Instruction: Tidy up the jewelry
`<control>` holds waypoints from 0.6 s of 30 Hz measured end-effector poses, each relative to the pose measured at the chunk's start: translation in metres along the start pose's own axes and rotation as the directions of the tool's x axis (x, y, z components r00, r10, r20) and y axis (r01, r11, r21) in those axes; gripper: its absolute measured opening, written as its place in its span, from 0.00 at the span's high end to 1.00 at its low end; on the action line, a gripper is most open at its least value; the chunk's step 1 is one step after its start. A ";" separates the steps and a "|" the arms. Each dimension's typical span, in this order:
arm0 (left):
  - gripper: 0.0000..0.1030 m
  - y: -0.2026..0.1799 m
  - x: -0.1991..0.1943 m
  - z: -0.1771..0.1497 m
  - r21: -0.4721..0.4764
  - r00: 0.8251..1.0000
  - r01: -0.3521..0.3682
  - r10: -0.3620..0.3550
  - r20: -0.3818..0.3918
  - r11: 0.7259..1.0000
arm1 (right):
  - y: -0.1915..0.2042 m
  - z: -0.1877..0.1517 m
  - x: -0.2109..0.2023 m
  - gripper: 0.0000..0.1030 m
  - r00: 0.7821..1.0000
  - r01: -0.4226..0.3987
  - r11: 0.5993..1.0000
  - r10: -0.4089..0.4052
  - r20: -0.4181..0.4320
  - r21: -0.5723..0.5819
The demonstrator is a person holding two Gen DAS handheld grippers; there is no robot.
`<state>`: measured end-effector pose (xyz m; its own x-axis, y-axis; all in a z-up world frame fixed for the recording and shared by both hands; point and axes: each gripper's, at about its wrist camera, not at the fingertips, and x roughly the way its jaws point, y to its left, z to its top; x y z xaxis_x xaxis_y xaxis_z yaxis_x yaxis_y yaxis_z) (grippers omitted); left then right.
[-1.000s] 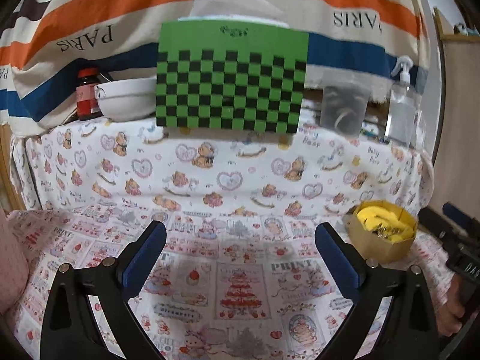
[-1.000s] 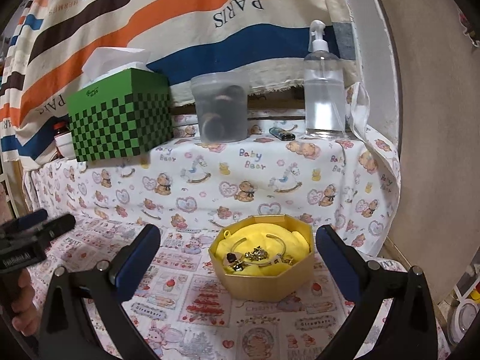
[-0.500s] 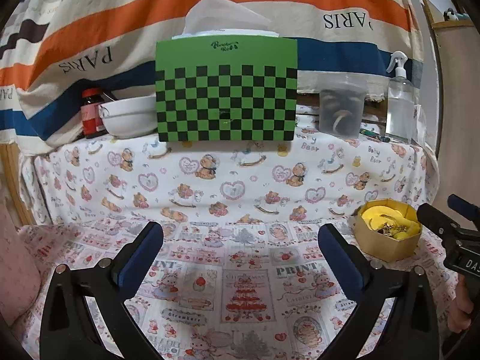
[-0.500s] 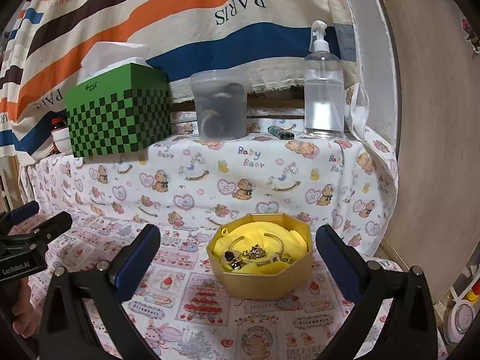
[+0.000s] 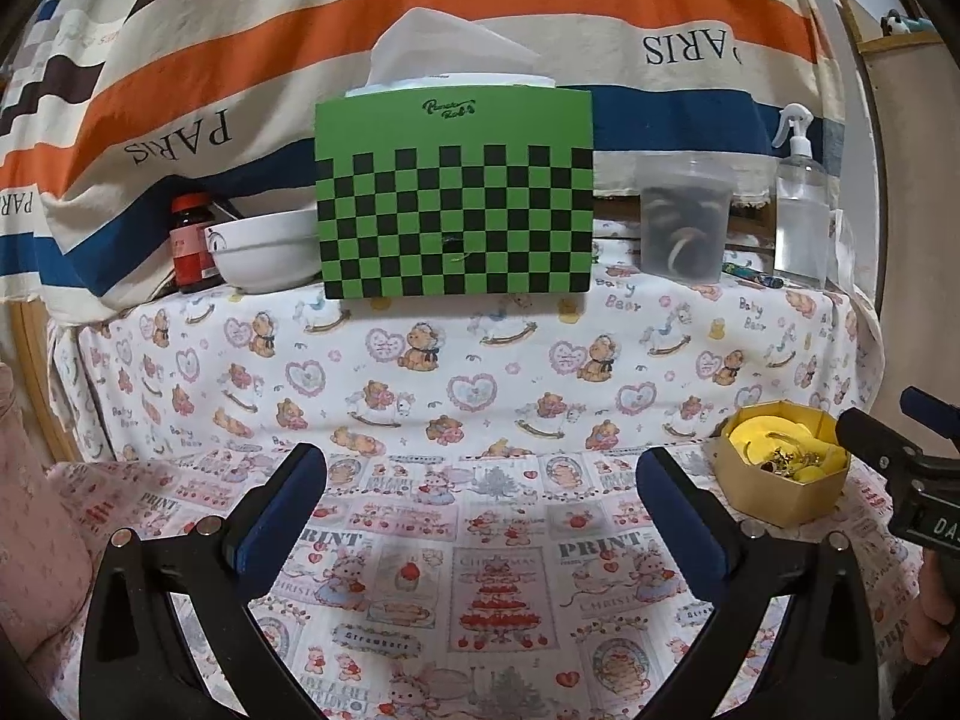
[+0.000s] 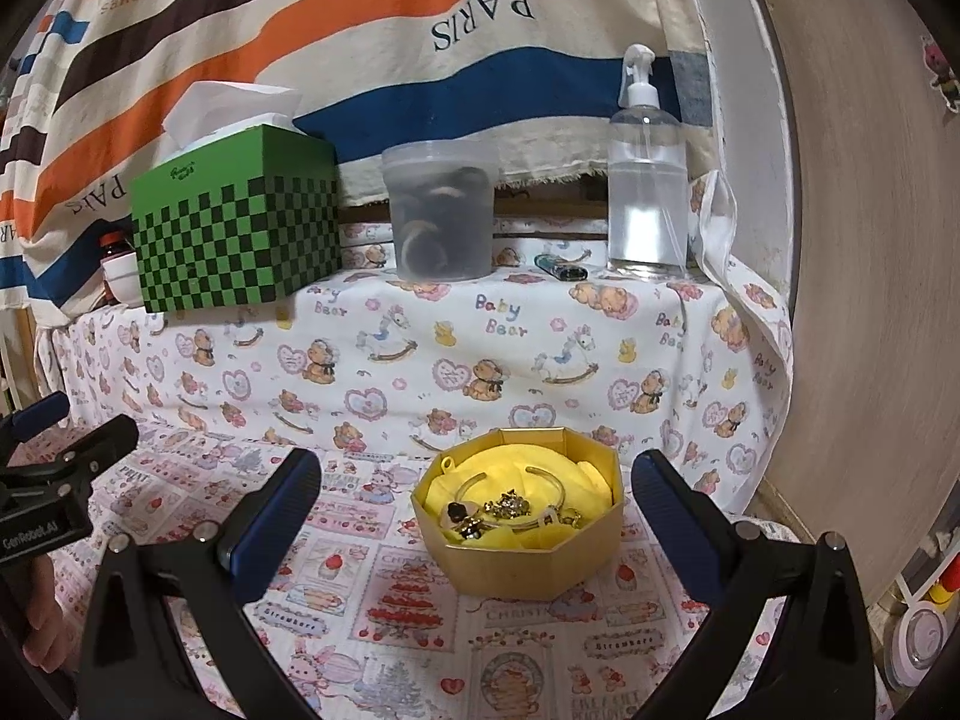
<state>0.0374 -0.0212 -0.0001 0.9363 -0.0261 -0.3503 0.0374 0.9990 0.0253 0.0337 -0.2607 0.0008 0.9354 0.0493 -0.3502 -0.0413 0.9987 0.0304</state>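
The gold box [image 6: 519,546] with jewelry [image 6: 507,507] on yellow cloth sits on the table, just ahead between the right gripper's [image 6: 477,492] wide-open fingers. The left gripper [image 5: 480,489] is wide open too, holding nothing, with the box off to its right.

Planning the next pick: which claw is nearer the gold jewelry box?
Right. The right claw is open and faces the gold jewelry box head-on; the left claw, also open, has it off to its right side.

An open, eight-sided gold cardboard box [image 6: 521,552] with yellow cloth lining sits upright, straight ahead between the right claw's spread fingers. A silver bangle [image 6: 517,483] and tangled gold trinkets [image 6: 507,504] lie inside.
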 end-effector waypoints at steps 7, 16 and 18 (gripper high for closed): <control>0.01 0.000 0.002 0.000 -0.006 1.000 -0.011 0.011 -0.008 1.000 | 0.003 0.000 -0.001 0.00 1.000 0.003 1.000 -0.003 0.008 -0.022; 0.01 0.002 0.003 -0.001 -0.011 1.000 -0.016 0.016 -0.021 1.000 | 0.005 0.000 -0.001 0.00 1.000 0.007 1.000 -0.007 0.004 -0.026; 0.01 0.002 0.002 -0.001 -0.010 1.000 -0.016 0.016 -0.016 1.000 | 0.006 0.000 -0.002 0.00 1.000 0.007 0.999 -0.007 0.010 -0.035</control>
<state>0.0393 -0.0197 -0.0015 0.9312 -0.0094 -0.3643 0.0185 0.9996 0.0215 0.0314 -0.2547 0.0012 0.9390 0.0421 -0.3412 -0.0467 0.9989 -0.0053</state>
